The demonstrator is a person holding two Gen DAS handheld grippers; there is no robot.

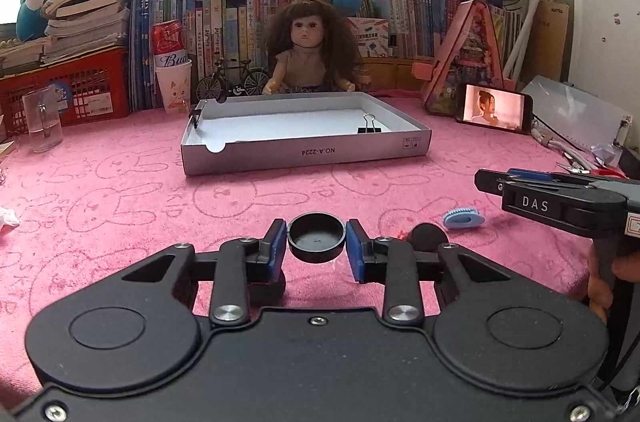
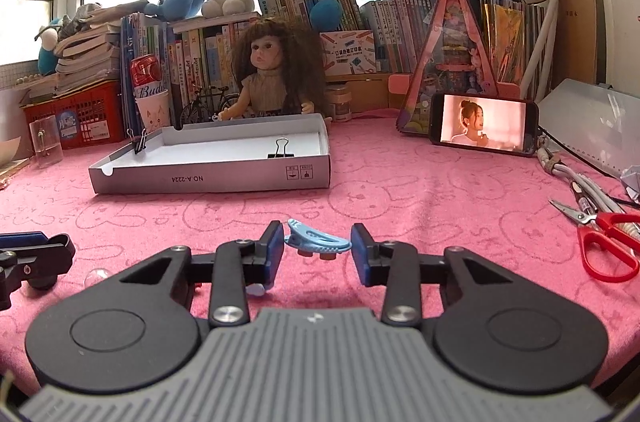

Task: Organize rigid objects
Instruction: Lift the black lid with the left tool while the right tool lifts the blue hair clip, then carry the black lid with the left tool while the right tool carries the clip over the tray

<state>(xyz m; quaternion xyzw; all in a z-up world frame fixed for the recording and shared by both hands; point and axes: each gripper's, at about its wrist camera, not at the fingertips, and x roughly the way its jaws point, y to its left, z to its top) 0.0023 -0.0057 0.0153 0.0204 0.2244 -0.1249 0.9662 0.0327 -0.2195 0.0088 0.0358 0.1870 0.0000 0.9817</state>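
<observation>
My left gripper is shut on a round black cap, held just above the pink cloth. In the right wrist view my right gripper is shut on a light blue hair clip, one pad against each end. The same clip rests low on the cloth under the right gripper's fingertips. Further back lies an open grey box, also seen as the box. It holds a black binder clip, and a second binder clip sits on its left wall.
A black ball lies by my left gripper's right finger. Red scissors and cables lie at the right edge, and a phone leans behind them. A doll, books and a glass line the back.
</observation>
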